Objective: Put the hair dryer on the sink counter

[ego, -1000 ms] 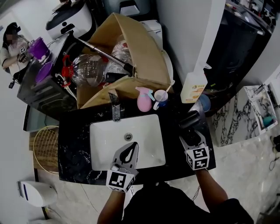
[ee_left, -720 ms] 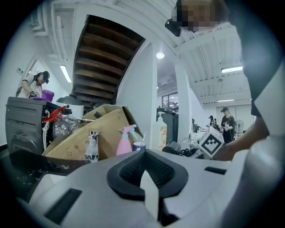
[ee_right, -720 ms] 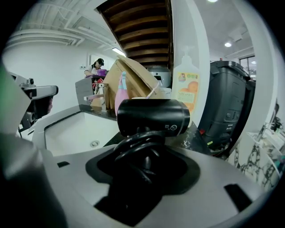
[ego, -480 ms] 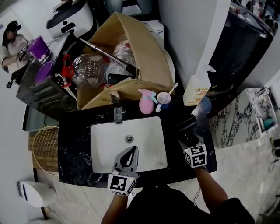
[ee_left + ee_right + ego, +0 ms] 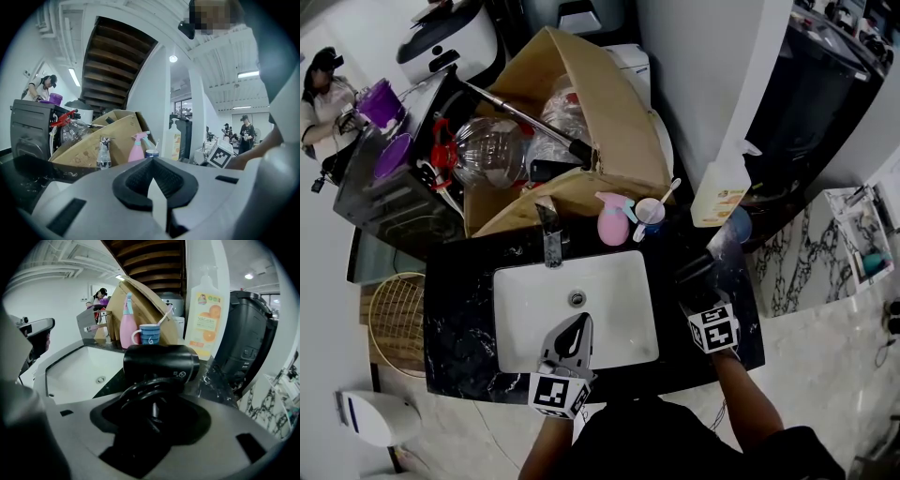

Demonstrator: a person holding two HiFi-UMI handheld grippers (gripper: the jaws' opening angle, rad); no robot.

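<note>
Count: two tools, one hair dryer, one sink, one faucet, one pink spray bottle, one blue cup, one soap bottle with an orange label, one cardboard box, one wire basket.

Layout: the black stone table [image 5: 459, 319] carries the white sink [image 5: 525, 309] at its middle. The faucet [image 5: 549, 239] stands at the sink's far rim. The pink spray bottle [image 5: 611, 222] and the blue cup [image 5: 649, 214] stand side by side just beyond the far right corner of the sink; a stick leans out of the cup. The soap bottle [image 5: 720, 202] stands further right, against the wall. The cardboard box [image 5: 609, 103] sits behind the table, full of clutter. The wire basket [image 5: 398, 314] is on the floor to the left.

Left tool [image 5: 578, 323] – jaws together, nothing between them, over the near edge of the sink.

Right tool [image 5: 698, 298] – jaws clamped on the black handle end of the hair dryer [image 5: 159, 363]. The dryer's barrel lies crosswise just ahead of the tool, over the table strip right of the sink, with the soap bottle behind it. Whether the barrel touches the stone cannot be told from either view.
</note>
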